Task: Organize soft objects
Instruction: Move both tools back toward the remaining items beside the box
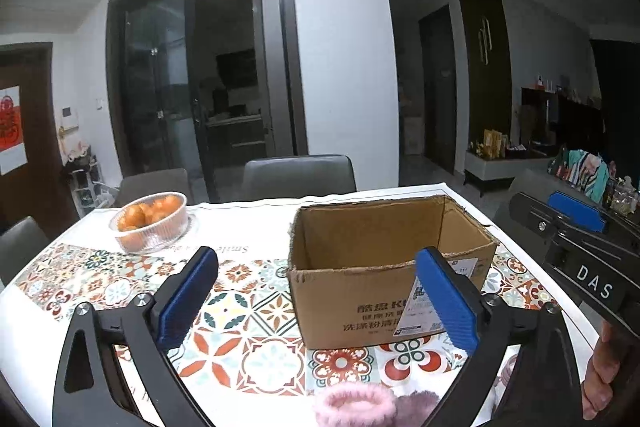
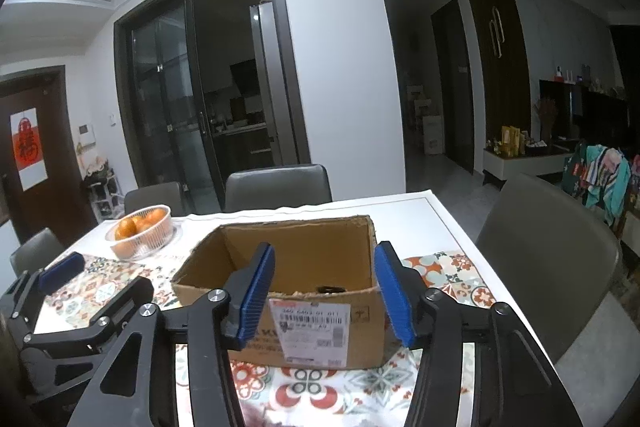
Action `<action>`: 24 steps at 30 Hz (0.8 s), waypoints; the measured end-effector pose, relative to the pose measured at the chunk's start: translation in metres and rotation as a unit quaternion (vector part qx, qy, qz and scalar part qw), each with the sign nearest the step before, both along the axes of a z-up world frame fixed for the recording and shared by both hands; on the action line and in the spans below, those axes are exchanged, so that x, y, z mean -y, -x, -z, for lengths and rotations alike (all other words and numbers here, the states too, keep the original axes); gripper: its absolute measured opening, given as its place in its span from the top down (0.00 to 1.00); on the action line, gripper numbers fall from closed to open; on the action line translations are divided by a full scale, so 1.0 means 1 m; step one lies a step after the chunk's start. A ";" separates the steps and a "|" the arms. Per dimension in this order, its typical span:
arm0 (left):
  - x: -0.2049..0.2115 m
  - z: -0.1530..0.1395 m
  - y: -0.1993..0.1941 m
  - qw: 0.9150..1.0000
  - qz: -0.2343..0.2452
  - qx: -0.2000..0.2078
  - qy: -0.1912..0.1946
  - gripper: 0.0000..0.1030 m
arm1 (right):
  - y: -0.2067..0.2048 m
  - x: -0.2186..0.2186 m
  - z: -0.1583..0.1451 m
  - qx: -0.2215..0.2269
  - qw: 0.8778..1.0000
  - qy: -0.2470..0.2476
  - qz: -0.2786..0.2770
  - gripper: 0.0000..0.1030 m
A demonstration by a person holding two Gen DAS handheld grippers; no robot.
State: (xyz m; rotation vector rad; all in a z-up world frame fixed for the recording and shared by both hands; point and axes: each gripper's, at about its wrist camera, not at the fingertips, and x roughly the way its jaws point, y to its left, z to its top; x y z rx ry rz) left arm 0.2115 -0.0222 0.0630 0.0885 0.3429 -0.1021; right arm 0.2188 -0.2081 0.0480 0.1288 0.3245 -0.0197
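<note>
An open cardboard box [image 1: 384, 267] stands on the patterned tablecloth; it also shows in the right wrist view [image 2: 296, 283], with a small dark thing [image 2: 330, 289] on its floor. A fluffy pink scrunchie [image 1: 354, 403] and a mauve one [image 1: 416, 401] lie on the table at the near edge, below my left gripper [image 1: 320, 291], which is open and empty above them. My right gripper [image 2: 324, 291] is open and empty in front of the box. A dark fuzzy edge [image 2: 256, 415] shows at the bottom of the right wrist view.
A clear plastic bowl of oranges [image 1: 150, 221] sits at the far left of the table [image 2: 440, 223]. Grey chairs [image 1: 298, 173] stand at the far side, and one [image 2: 548, 247] at the right. The right gripper's body [image 1: 580, 251] is to the right of the box.
</note>
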 end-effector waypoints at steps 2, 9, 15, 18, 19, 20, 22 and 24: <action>-0.002 -0.002 0.007 1.000 -0.005 0.002 0.003 0.00 | 0.008 -0.001 0.000 0.003 1.000 0.000 0.001 0.47; -0.013 0.002 0.033 1.000 -0.024 -0.004 0.012 0.00 | 0.033 -0.005 0.002 0.003 1.000 -0.008 -0.008 0.42; -0.019 0.015 0.054 0.999 -0.043 -0.017 0.017 0.00 | 0.056 -0.012 0.009 0.007 1.000 0.008 -0.006 0.41; -0.023 0.020 0.061 0.998 -0.049 -0.024 0.019 0.00 | 0.066 -0.014 0.013 0.006 1.000 0.017 -0.002 0.41; -0.024 0.024 0.064 0.998 -0.049 -0.027 0.019 0.00 | 0.068 -0.014 0.014 0.006 1.000 0.018 -0.002 0.41; -0.024 0.028 0.067 0.998 -0.050 -0.029 0.017 0.00 | 0.070 -0.015 0.015 0.004 1.000 0.019 -0.002 0.41; -0.023 0.033 0.071 0.998 -0.051 -0.034 0.014 0.00 | 0.076 -0.016 0.021 -0.001 1.000 0.020 -0.003 0.41; -0.023 0.040 0.075 0.998 -0.051 -0.040 0.012 0.00 | 0.082 -0.018 0.026 -0.007 1.000 0.023 -0.002 0.41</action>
